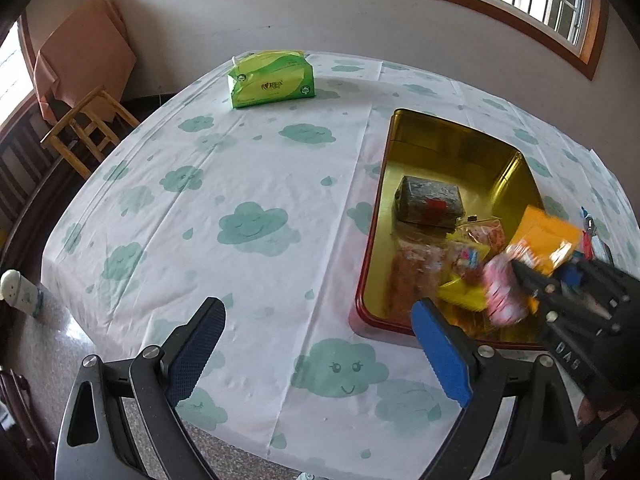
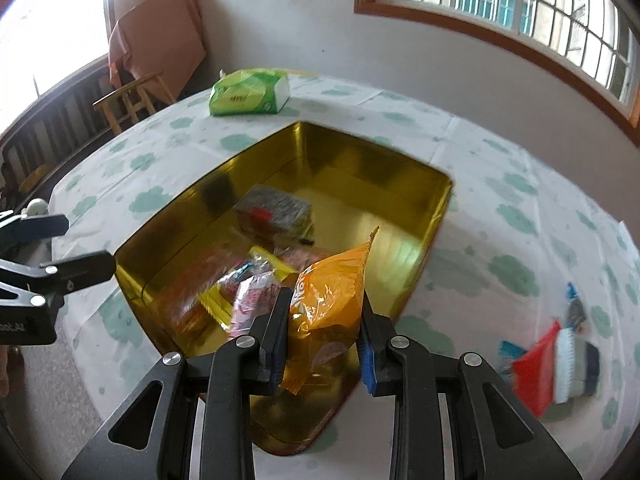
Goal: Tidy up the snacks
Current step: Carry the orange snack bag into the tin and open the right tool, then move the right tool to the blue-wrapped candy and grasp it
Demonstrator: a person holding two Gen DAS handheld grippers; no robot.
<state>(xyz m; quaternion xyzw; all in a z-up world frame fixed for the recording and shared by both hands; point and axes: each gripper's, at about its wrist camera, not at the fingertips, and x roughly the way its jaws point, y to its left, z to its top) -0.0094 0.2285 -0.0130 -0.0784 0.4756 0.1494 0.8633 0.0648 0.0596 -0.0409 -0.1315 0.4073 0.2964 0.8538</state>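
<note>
the right hand-held gripper (image 2: 324, 332) sits at the bottom centre of the right wrist view, its two fingers closed partway around an orange snack packet (image 2: 326, 300). the packet stands upright between the pads, its crimped top edge rising above the fingertips toward the middle of the frame. it hangs over the near end of the gold tin (image 2: 372, 168), which fills the centre of that view and rests on the cloud-print desk (image 2: 500, 208).

inside the tin, a grey wrapped block with a red label (image 2: 276, 210) lies toward the middle of the floor, and a cluster of small sweets and wrappers (image 2: 248, 284) lies just left of the held packet, in the lower left part of the tin. whether the packet touches them cannot be told through the blur.

a red, white and dark packet (image 2: 556, 364) lies on the desk at the right edge of the frame, well apart from the tin.

the left hand-held gripper (image 1: 320, 344) is at the bottom of the left wrist view, spread wide with nothing between its fingers, above bare cloth just left of the tin's red rim (image 1: 362, 280). a green tissue pack (image 1: 272, 80) sits at the upper centre of that frame, near the far edge of the desk.
</note>
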